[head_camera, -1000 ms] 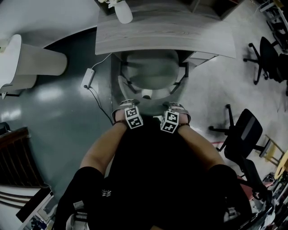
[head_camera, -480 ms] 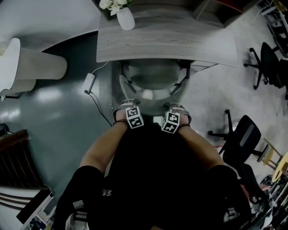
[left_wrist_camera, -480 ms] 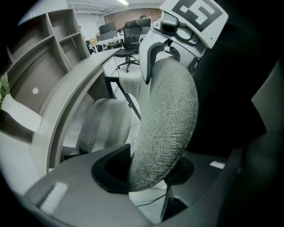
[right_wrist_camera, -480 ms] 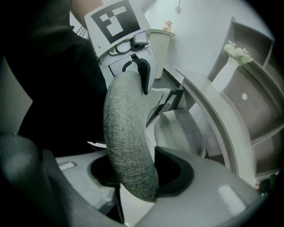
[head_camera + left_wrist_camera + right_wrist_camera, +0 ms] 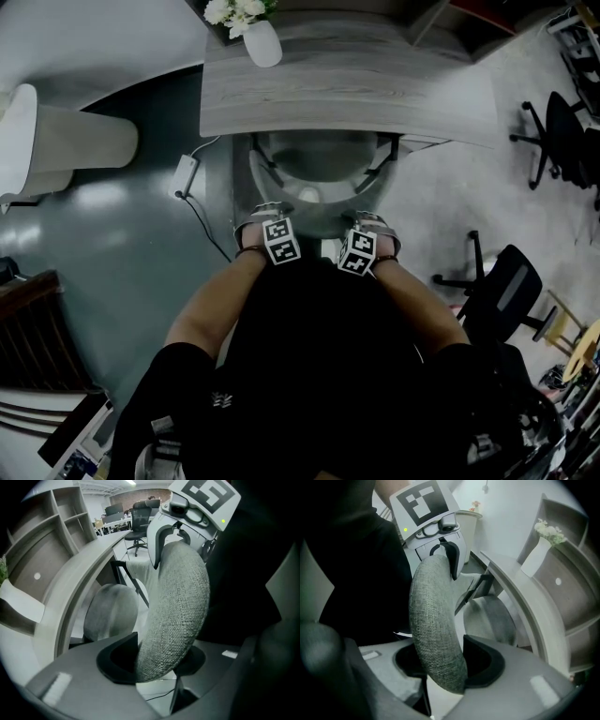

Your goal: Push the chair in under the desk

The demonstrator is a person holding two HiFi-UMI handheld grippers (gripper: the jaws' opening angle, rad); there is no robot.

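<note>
Clamping the grey chair backrest (image 5: 180, 592) at mid-frame, left gripper (image 5: 152, 660) and right gripper (image 5: 447, 663) each pinch its padded rim; seat (image 5: 319, 155) sits partly beneath the desk (image 5: 347, 94).

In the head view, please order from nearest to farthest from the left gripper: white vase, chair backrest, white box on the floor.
1. chair backrest, clamped in the left gripper.
2. white box, on the floor, left.
3. white vase, on the desk.
</note>
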